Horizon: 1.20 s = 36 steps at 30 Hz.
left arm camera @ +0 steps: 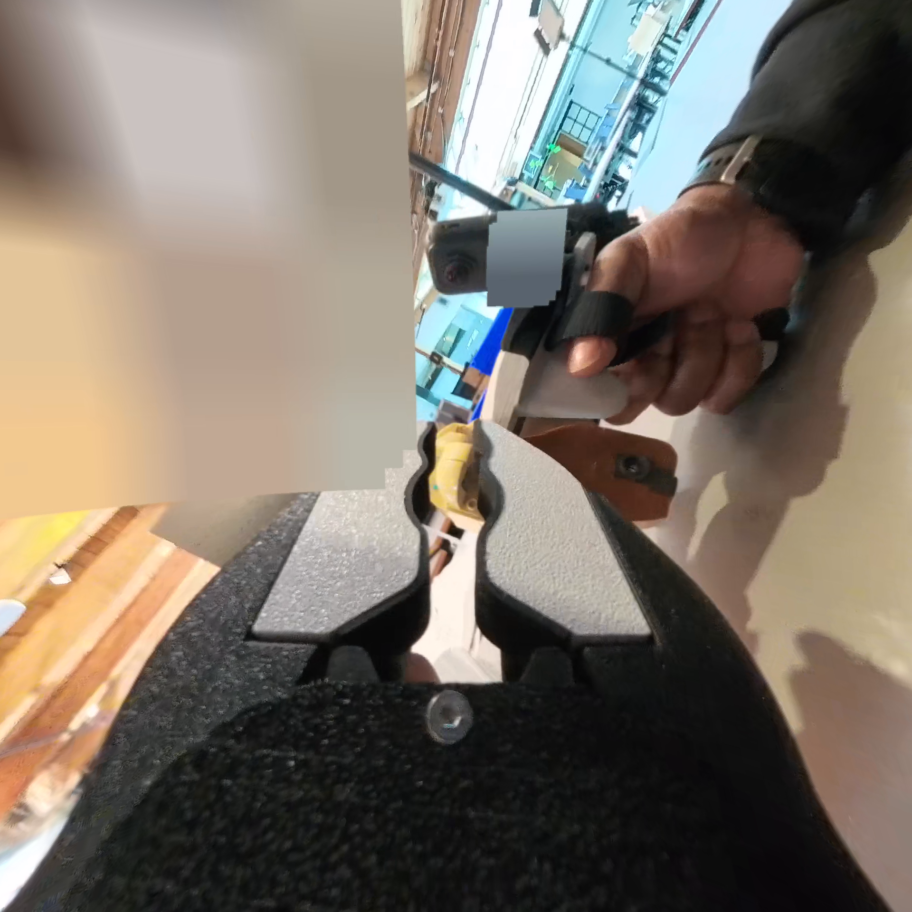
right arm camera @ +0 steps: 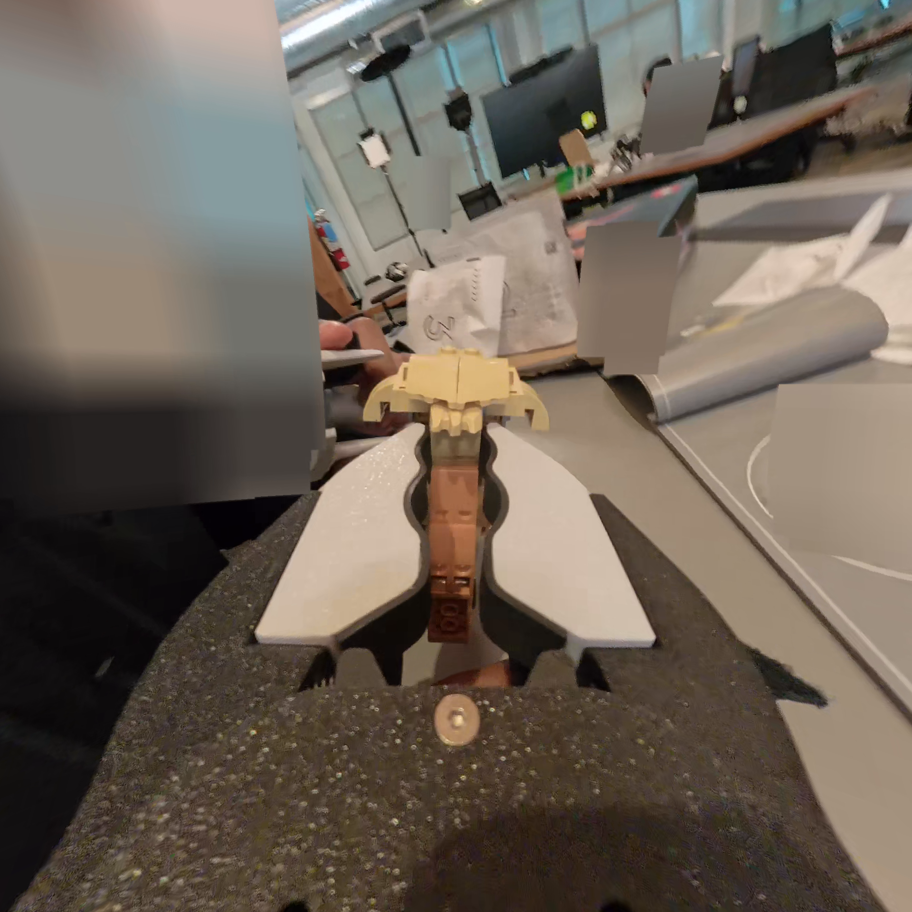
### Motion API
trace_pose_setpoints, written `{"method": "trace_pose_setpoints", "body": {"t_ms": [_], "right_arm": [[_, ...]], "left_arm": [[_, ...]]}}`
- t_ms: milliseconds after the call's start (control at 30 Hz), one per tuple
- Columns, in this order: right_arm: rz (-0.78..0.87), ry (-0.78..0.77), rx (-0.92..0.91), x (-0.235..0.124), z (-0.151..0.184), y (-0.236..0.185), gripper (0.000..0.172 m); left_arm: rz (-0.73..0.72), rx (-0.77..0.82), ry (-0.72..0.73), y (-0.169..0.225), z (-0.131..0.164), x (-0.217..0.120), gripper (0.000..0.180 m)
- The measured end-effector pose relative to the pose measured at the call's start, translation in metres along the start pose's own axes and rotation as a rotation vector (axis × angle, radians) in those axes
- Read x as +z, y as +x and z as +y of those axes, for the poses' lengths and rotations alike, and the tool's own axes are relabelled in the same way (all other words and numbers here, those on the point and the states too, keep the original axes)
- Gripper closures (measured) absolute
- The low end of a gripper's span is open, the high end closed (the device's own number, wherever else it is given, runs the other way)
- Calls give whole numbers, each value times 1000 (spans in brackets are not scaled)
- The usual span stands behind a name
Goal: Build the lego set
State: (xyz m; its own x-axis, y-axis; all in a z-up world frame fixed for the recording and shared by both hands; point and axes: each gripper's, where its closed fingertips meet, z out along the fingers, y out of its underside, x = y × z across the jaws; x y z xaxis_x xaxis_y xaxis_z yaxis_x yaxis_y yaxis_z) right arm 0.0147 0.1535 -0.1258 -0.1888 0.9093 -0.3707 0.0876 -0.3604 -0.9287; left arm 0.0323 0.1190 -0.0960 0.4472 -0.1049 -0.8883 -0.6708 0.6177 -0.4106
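**A:** What has the right claw [right arm camera: 456,444] got?

**B:** I see it pinching a small brick model [right arm camera: 454,390]. Both pads press on the brown stem [right arm camera: 451,518], and the tan winged top stands just past the fingertips, above the grey surface [right arm camera: 617,444].

**A:** And the left claw [left arm camera: 451,459]?

**B:** It stands narrowly apart. A tan piece [left arm camera: 451,469] shows in the gap, close against the right pad. There is dark space between it and the left pad, so I don't count it as gripped. I can't tell whether it sits between the tips or just beyond them.

**A:** Any advice on the hold?

**B:** The stem is slim and made of stacked bricks, so I judge that a sideways twist could split a joint. I'd squeeze evenly, hold the right wrist level and put any load along the stem.

**A:** What's around?

**B:** Crumpled paper bags [right arm camera: 459,306] and an open grey booklet [right arm camera: 770,345] lie behind, well apart from the model.
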Motion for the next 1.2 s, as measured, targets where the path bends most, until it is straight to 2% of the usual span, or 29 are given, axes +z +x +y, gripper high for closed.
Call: {"method": "trace_pose_setpoints", "body": {"t_ms": [167, 367, 800, 1200], "right_arm": [[124, -59, 86, 3, 9, 19, 154], [200, -83, 108, 1, 13, 29, 154], [223, -104, 99, 1, 17, 31, 154], [197, -109, 77, 3, 17, 26, 154]], "left_arm": [[7, -99, -98, -1, 20, 3, 168], [40, -93, -196, 9, 31, 11, 177], [42, 39, -304, 17, 45, 15, 176], [62, 22, -297, 21, 44, 15, 180]]}}
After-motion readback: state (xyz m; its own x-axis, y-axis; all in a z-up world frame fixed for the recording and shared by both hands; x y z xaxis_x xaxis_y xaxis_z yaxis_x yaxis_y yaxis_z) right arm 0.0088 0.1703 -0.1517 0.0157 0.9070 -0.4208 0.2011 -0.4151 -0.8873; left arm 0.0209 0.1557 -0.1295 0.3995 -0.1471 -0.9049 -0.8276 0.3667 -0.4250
